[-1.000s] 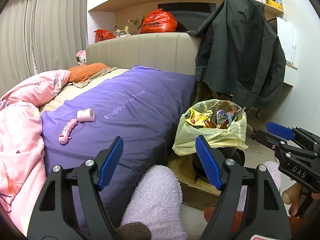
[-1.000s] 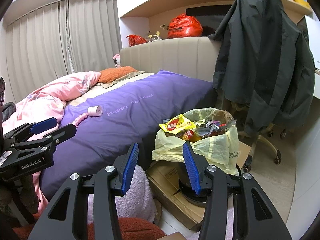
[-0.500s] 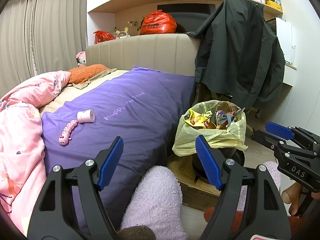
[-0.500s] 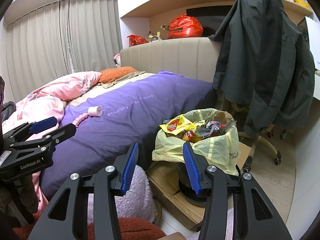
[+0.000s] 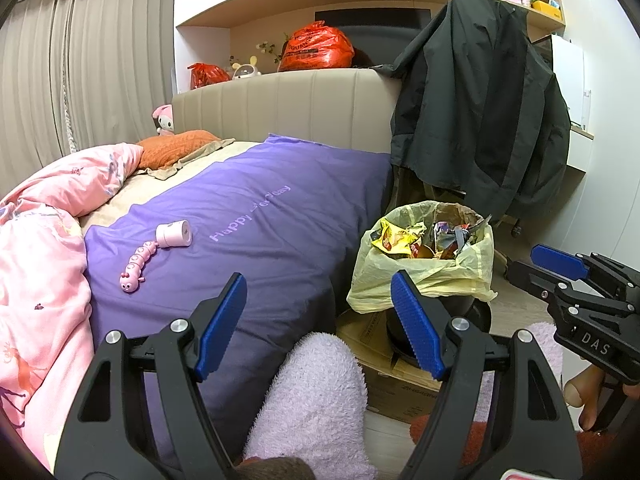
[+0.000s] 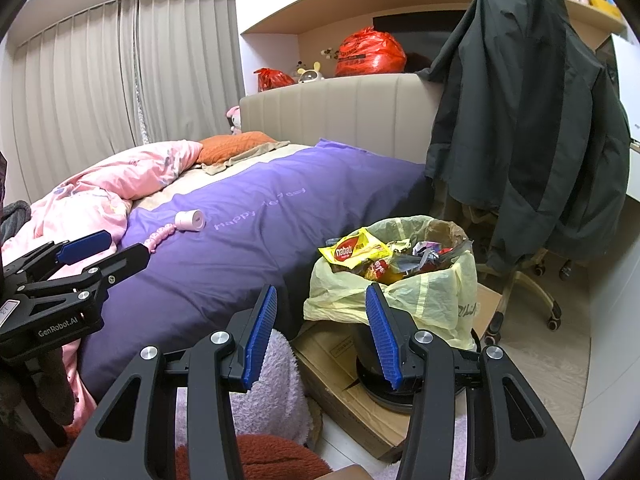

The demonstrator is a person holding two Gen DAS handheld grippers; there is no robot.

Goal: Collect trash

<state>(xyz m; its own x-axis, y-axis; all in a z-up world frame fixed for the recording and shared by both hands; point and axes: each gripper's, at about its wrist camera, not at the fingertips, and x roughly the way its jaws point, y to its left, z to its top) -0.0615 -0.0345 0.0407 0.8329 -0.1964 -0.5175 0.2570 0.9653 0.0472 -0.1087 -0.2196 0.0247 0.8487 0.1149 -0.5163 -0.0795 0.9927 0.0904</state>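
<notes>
Bedroom floor near the bed holds our trash bin (image 5: 430,264), overfull in its yellow liner, right of the purple duvet (image 5: 256,240). Our left gripper (image 5: 318,320) and right gripper (image 6: 320,330) hover before it, fingers wide, holding nothing.

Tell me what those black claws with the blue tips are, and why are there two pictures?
They are grabbing tools. A person holds one in each hand, and each tool has a small camera looking out along its two fingers, so you get one picture per tool. The left gripper is open and holds nothing. The right gripper is open and empty too. Each also shows at the edge of the other's picture. Ahead is a bed with a purple blanket; a pink caterpillar toy and a small pink roll lie on it. Beside the bed stands a bin lined with a yellow bag, stuffed with wrappers.
</notes>
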